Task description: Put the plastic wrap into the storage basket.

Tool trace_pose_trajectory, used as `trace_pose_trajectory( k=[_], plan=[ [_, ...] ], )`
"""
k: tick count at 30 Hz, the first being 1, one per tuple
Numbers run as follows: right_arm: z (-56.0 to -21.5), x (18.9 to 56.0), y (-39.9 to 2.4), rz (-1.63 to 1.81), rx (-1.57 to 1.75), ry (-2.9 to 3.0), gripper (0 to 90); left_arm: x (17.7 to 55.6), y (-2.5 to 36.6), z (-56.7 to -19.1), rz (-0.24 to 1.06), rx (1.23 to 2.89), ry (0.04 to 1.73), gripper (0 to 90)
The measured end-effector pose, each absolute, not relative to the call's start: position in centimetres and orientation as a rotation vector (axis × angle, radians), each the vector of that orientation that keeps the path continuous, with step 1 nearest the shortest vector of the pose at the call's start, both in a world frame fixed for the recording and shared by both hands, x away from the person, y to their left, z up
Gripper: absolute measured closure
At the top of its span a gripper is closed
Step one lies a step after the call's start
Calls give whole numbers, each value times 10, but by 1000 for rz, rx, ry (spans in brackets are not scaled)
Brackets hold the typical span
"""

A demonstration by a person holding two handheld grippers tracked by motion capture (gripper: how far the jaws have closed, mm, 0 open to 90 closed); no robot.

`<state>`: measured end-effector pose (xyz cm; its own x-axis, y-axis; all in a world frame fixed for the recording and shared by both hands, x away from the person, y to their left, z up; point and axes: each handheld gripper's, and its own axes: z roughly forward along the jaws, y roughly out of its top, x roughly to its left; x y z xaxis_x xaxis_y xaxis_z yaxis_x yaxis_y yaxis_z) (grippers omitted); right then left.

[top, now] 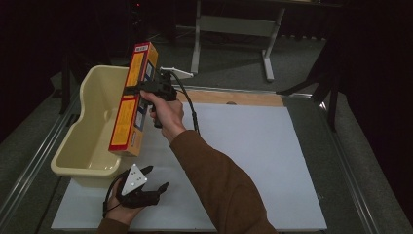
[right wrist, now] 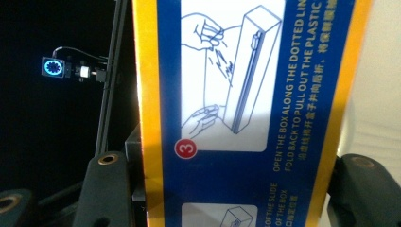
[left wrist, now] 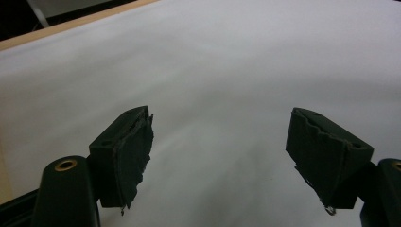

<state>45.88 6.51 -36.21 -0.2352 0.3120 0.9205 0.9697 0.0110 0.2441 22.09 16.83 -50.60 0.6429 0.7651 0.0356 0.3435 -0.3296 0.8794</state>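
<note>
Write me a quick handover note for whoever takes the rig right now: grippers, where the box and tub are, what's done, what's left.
Right gripper: shut on the long yellow box, gripped across its middle and held in the air at the cream tub's right rim.
Left gripper: open, nothing between its fingers, resting low over the white board near the front edge.
Done: box picked up and carried to the tub.
Left: probably lower the box into the tub and release; the tub looks empty. The box is long, so watch the rim.

Dark room, grey floor (top: 234, 53), metal table frame (top: 234, 24) behind.
</note>
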Motion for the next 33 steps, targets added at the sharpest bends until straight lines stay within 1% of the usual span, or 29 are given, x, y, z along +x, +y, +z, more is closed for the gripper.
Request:
trace_pose_trajectory(
  k=[14, 33],
  plan=[
    [-366, 459, 94, -1244, -1358, -1620, 392, 220, 168, -505, 580, 1912, 866, 233],
    [-379, 459, 104, -1242, -1429, -1617, 391, 219, 167, -505, 580, 1911, 847, 233]
  ],
)
